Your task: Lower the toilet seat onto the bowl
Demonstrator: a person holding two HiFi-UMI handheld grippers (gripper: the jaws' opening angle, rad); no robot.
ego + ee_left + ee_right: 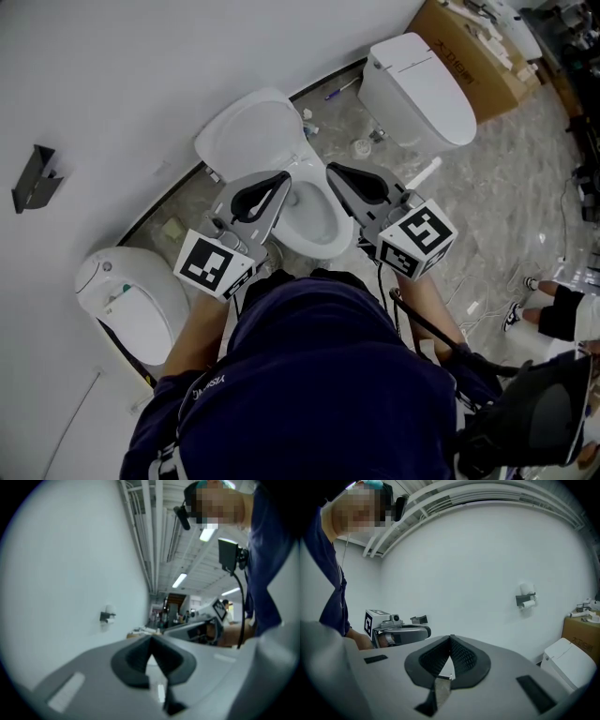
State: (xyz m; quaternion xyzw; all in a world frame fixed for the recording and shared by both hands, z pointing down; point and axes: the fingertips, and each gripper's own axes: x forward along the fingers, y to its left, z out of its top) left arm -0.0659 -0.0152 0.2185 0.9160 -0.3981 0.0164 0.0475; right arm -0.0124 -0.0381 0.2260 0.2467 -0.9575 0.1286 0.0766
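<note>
Left gripper (279,178) and right gripper (334,170), each with jaws pressed together and empty, side by side above the toilet bowl (326,247), whose seat (248,131) stands raised.

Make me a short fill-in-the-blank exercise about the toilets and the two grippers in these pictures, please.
1. The left gripper and the right gripper both have their jaws ___, with nothing between them.
2. The head view shows ___ toilets along the white wall.
3. The toilet with its lid raised is the ___ one of the row.
4. The cardboard box stands in that view's upper ___ corner.
Missing words: shut, three, middle, right.
</note>
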